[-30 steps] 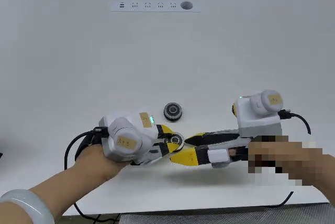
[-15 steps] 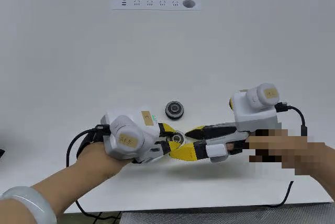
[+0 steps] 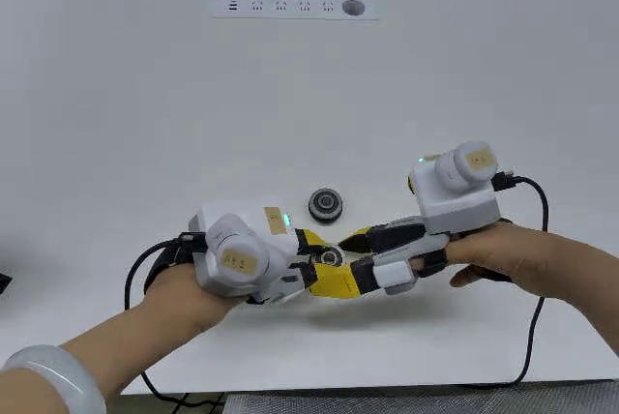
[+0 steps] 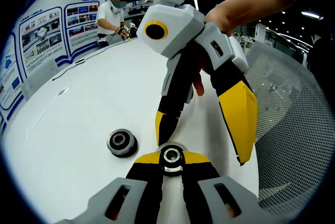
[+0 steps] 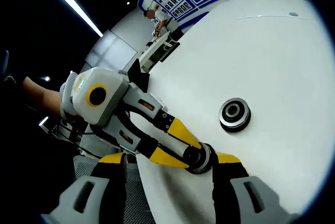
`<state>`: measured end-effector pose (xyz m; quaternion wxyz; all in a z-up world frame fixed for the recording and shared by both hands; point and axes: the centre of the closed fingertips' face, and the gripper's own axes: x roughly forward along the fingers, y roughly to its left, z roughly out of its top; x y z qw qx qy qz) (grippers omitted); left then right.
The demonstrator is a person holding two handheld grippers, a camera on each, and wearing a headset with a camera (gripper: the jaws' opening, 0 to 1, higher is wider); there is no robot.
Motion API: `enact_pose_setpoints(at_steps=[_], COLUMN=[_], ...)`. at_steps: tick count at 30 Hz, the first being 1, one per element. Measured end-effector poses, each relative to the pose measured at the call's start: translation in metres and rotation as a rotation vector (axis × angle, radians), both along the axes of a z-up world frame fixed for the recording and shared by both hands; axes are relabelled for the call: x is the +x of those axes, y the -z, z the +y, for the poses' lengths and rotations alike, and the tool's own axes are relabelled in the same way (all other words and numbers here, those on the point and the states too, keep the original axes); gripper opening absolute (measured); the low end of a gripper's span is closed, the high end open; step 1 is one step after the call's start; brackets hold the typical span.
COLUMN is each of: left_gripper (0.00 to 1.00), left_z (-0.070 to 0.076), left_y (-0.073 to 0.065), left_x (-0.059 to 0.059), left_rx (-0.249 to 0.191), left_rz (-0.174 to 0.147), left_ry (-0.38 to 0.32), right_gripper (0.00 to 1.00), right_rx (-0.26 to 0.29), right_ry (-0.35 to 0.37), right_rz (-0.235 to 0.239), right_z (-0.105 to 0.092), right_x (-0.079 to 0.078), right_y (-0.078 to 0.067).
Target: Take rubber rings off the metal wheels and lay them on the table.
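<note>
metal wheel (image 4: pixel 171 156): lower centre, clamped between left gripper (image 3: pixel 315 261) jaws | right gripper (image 5: pixel 170 158): jaws apart, straddling it | spare wheel (image 3: pixel 325 205): on table (image 3: pixel 290 95), just above centre | rubber ring (image 5: pixel 203 157): likely soft, stretchy, grippy; pinch outer edge, peel sideways

- A lab or demonstration workroom, indoors.
- A wide white tabletop (image 3: pixel 145 124) with a power strip (image 3: pixel 290 8) lying on it.
- Blue-edged information posters (image 4: pixel 39 30) line the wall.
- Long strip lights (image 5: pixel 70 4) run overhead.
- Another person (image 4: pixel 112 17) stands in the background.
</note>
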<state>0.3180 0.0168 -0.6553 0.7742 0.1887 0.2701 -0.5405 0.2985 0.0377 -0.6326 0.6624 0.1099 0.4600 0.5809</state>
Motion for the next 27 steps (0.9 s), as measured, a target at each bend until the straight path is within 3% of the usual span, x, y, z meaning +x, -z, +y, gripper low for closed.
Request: enact_pose_setpoints(at_steps=[4, 5, 17, 22, 27], left_gripper=[0.12, 0.12, 0.12, 0.12, 0.12], left_z=[-0.001, -0.001, -0.001, -0.001, -0.002], left_y=[-0.001, -0.001, 0.000, 0.000, 0.000], left_x=[-0.001, -0.001, -0.001, 0.000, -0.001], left_rx=[0.000, 0.000, 0.001, 0.000, 0.001], left_rz=[-0.001, -0.001, 0.000, -0.001, 0.000], left_ry=[0.001, 0.001, 0.006, 0.003, 0.003], right_gripper=[0.69, 0.69, 0.70, 0.63, 0.64], right_rx=[-0.005, 0.001, 0.032, 0.042, 0.030], right_ry=[-0.008, -0.011, 0.045, 0.054, 0.055], right_rz=[0.004, -0.014, 0.056, 0.072, 0.039], right_z=[-0.002, -0.002, -0.010, -0.015, -0.013], right_x=[-0.003, -0.002, -0.006, -0.007, -0.005], right_y=[-0.001, 0.000, -0.006, -0.008, -0.004])
